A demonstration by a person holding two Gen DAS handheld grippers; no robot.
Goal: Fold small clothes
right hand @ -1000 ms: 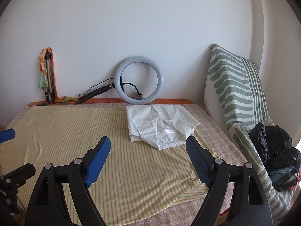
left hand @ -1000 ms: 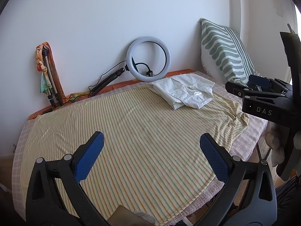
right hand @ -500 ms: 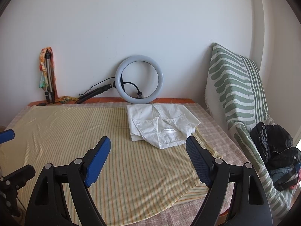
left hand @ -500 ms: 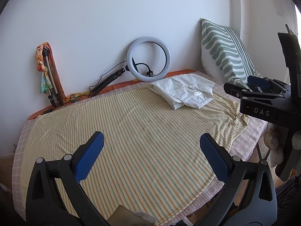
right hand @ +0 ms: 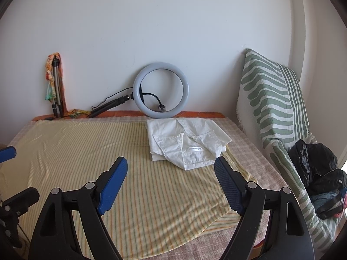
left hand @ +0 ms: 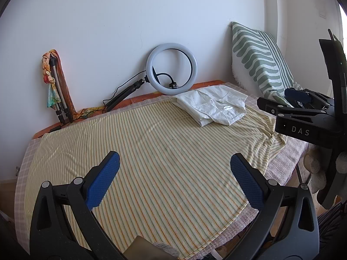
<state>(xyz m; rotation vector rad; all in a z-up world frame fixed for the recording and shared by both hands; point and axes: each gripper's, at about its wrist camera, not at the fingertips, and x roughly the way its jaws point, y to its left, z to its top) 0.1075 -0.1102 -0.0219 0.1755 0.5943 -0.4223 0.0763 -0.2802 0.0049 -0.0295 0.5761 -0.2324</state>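
carefully, with my left gripper and right gripper both wide open and empty, i'd reach past the yellow striped cloth to pinch the folded white cotton shirt by its near corners.

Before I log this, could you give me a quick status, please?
Both grippers, left and right, open, empty. White shirt folded on striped cloth. Nothing in the way.

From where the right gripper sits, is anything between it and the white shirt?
Nothing visible. The right gripper is open and empty, and only bare striped sheet lies between it and the white shirt.
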